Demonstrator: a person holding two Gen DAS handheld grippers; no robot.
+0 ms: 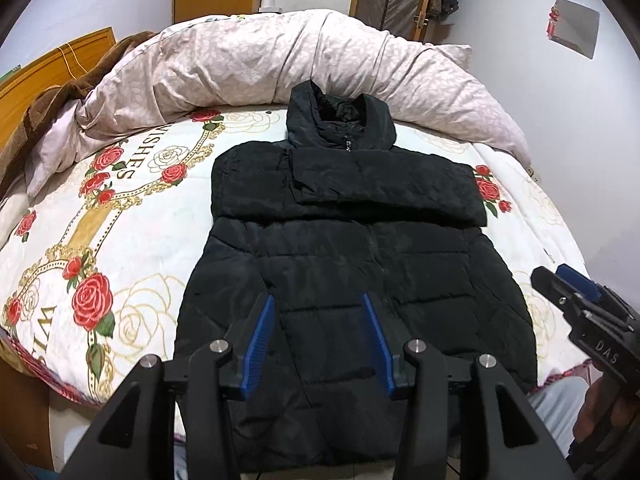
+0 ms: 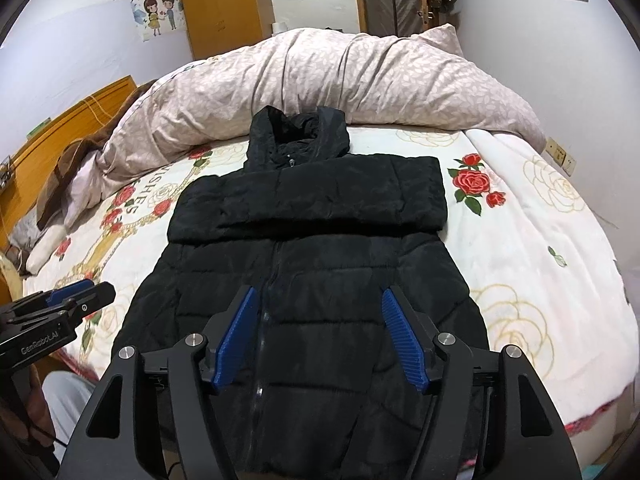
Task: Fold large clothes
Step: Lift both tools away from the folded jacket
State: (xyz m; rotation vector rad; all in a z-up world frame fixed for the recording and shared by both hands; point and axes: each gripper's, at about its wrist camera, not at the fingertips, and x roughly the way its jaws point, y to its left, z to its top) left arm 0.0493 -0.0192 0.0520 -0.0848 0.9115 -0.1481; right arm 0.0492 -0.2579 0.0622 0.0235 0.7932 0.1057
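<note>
Black jacket (image 1: 344, 264) lies hood-away on bed (image 1: 120, 240), hem nearest both tools; left tool (image 1: 318, 344) and right tool (image 2: 320, 338) spread, empty (sleeves already crossed).

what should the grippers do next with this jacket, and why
Probably lower both onto the hem nearest the camera and pinch it. The black jacket lies flat on the bed with both sleeves already folded across the chest, while the lower half is still unfolded. The left gripper and right gripper are open and empty above it.
</note>
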